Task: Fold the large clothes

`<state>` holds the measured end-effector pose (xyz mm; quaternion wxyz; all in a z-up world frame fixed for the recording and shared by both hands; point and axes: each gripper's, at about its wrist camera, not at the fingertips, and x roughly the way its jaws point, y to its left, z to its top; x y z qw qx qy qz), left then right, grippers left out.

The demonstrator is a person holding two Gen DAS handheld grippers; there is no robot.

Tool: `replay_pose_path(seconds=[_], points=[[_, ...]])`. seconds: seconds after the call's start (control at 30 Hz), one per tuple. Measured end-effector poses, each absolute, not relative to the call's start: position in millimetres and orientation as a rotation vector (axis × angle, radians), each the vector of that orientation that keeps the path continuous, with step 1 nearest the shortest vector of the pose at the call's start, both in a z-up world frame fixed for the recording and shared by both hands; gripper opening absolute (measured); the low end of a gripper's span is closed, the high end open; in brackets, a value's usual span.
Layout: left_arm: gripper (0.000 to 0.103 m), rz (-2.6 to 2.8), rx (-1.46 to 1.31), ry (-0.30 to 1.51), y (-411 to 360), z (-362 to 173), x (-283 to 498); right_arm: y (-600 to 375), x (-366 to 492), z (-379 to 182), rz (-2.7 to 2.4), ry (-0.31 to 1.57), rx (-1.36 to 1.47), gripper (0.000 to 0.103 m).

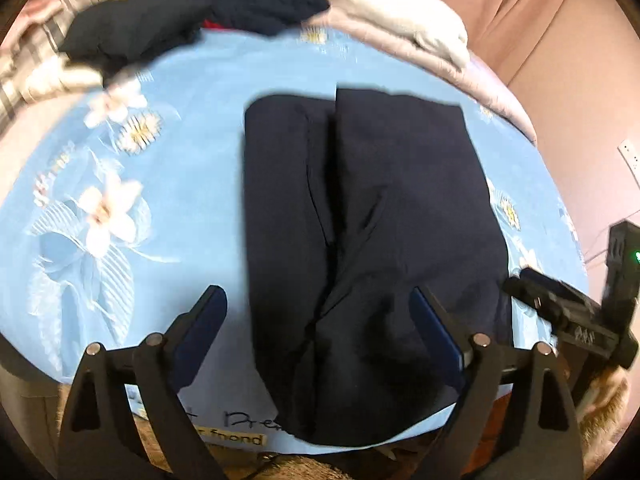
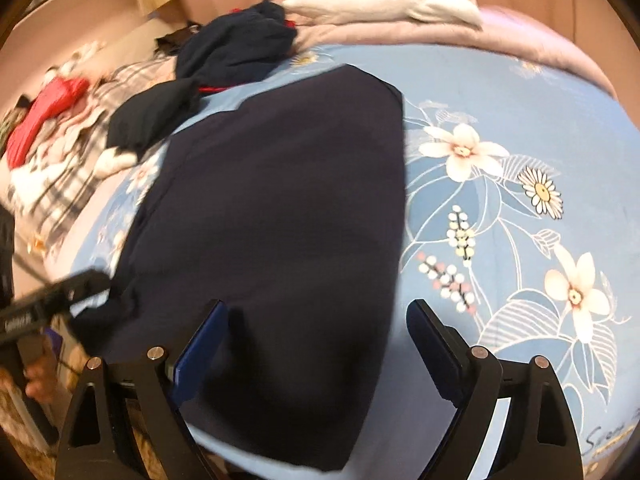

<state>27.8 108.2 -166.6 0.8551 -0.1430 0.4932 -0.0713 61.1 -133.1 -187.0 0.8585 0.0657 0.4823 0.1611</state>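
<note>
Over at the left edge of the bed, a heap of plaid and red laundry (image 2: 48,148) lay bunched and blurred, with dark crumpled clothes (image 2: 236,48) piled toward the head end beside a white pillow (image 2: 384,0). Then the left gripper (image 1: 318,312): its blue-padded fingers stood wide apart, nothing pinched, straddling the near left part of the navy garment (image 1: 360,220). That garment lay flat on the blue floral sheet (image 1: 180,200), already doubled lengthwise by the look of the seam down its middle, its near end hanging just over the foot edge of the bed. Further right, the right gripper (image 2: 316,320) hovered spread too, empty, above the garment's near right portion, floral print bare beside it.

The danger from here, as I judged it: with the near end draped off the edge, a pinch catching only the top layer would have peeled the fold open. Uneven grabs between the two hands could have skewed the next fold, and dragging might have rucked the sheet.
</note>
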Motion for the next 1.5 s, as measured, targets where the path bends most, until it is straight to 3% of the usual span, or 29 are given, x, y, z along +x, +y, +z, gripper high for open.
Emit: replay_pose_path(seconds=[0.33, 0.4, 0.5, 0.6, 0.63, 0.77, 1.2, 1.5], points=[[0.092, -0.302, -0.503, 1.233, 96, -225, 58, -138, 98, -230, 0.392, 1.114, 0.260, 0.090], [0.077, -0.318, -0.515, 1.230, 94, -226, 61, -138, 100, -235, 0.389, 1.119, 0.276, 0.088], [0.061, -0.331, -0.530, 1.225, 86, -224, 64, -131, 96, -232, 0.382, 1.109, 0.259, 0.073], [0.048, -0.335, -0.506, 1.199, 78, -214, 66, -131, 91, -223, 0.359, 1.080, 0.229, 0.037], [0.046, -0.327, -0.475, 1.176, 72, -207, 65, -134, 91, -218, 0.359, 1.072, 0.232, 0.030], [0.033, -0.327, -0.387, 1.088, 52, -177, 58, -136, 85, -207, 0.350, 1.028, 0.218, 0.020], [0.029, -0.453, -0.263, 0.913, 3, -136, 54, -188, 61, -157, 0.198, 0.815, 0.170, 0.017], [0.033, -0.420, -0.236, 1.037, -11, -177, 62, -192, 70, -191, 0.135, 0.916, 0.193, 0.018]])
